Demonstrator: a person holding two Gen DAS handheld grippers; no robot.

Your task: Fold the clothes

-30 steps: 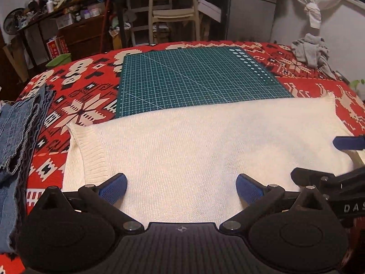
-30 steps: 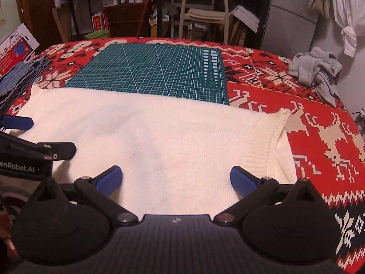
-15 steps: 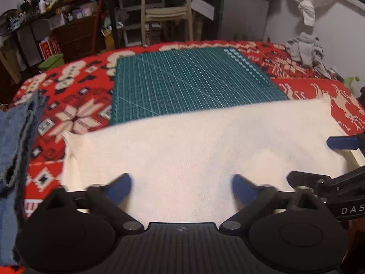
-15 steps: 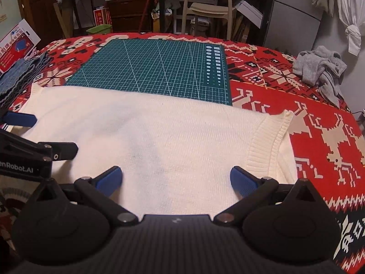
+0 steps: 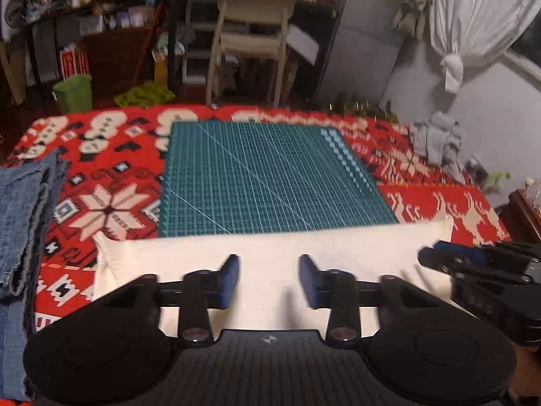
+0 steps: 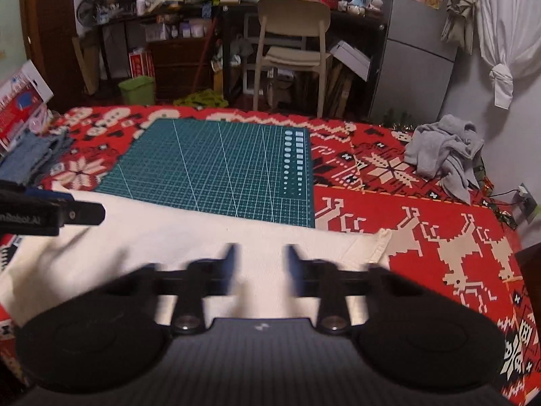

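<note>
A cream knit sweater [image 5: 270,247] lies spread across the near part of the bed, its far edge over the green cutting mat [image 5: 263,176]. My left gripper [image 5: 268,279] is over the sweater's near left part. Its jaws are closing with cream knit between the blue pads. My right gripper [image 6: 258,269] is blurred over the near right part, and its jaws are also closing on the knit. Creases run in the cloth towards each gripper, as if it is drawn up. The sweater's near edge is hidden under the gripper bodies. Each gripper shows at the side of the other's view.
A red patterned blanket [image 6: 422,237] covers the bed. Folded blue denim [image 5: 23,223] is stacked at the left edge. A crumpled grey garment [image 6: 443,152] lies at the far right. Beyond the bed stand a chair [image 6: 294,54] and cluttered shelves.
Both grippers went from wide open to nearly shut on the sweater. Both views have risen and tipped up, so more of the room shows.
</note>
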